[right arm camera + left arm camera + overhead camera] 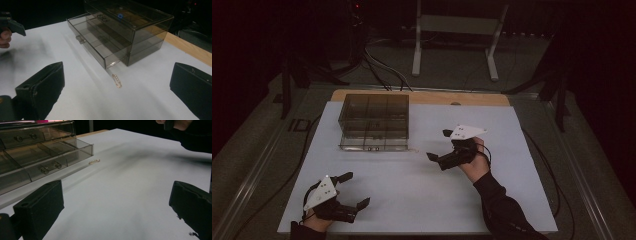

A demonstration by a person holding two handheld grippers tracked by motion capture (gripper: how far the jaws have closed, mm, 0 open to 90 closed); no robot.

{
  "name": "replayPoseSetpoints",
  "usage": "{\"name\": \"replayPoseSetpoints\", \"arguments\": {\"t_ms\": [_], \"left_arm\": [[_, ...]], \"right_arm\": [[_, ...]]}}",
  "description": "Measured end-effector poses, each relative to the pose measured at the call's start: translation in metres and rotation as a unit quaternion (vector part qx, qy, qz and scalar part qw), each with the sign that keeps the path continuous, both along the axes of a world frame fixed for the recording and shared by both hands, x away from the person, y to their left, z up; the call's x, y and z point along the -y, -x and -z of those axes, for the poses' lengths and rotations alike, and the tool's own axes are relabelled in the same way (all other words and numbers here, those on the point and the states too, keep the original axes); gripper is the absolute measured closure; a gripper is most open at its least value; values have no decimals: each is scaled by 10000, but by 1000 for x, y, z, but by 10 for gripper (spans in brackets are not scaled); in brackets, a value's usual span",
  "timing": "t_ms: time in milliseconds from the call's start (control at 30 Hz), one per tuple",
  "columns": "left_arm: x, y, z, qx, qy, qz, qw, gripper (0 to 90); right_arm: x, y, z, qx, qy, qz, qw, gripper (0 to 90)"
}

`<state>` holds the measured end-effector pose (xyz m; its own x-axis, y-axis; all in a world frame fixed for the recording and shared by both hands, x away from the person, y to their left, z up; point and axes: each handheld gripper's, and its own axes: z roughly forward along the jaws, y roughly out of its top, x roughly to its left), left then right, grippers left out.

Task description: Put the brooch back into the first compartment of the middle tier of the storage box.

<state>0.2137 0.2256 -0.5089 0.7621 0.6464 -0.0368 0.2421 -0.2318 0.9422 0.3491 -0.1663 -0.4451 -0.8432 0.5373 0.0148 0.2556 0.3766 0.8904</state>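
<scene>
A smoky clear drawer box (372,122) stands at the back left of the white mat (422,200). Its lower drawer (97,47) is pulled out a little, handle (51,167) facing forward. A small gold clip (414,149) lies on the mat just off the drawer's front right corner; it also appears as the clip (94,161) and the clip (116,80). My left gripper (354,190) rests open and empty at the mat's front left. My right gripper (438,145) hovers open and empty just right of the clip, pointing at it.
A wooden table edge (472,98) runs behind the mat. Cables (382,70) and a white stand (457,25) lie on the floor beyond. In the right gripper view the left gripper (12,25) shows far off at the top left.
</scene>
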Motion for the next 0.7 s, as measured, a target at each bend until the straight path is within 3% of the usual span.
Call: {"name": "replayPoseSetpoints", "arguments": {"t_ms": [133,200,367,700], "left_arm": [[1,0,0,14,-15,12,10000,3],[1,0,0,12,-7,9,10000,3],[1,0,0,2,-1,11,10000,3],[0,0,-1,21,6,12,10000,3]], "right_arm": [[-4,-3,1,-6,-86,-30,10000,0],[-7,-4,2,163,-74,-92,9998,0],[-15,-8,5,58,102,-88,9999,0],[-31,-19,16,-444,42,28,9990,0]]}}
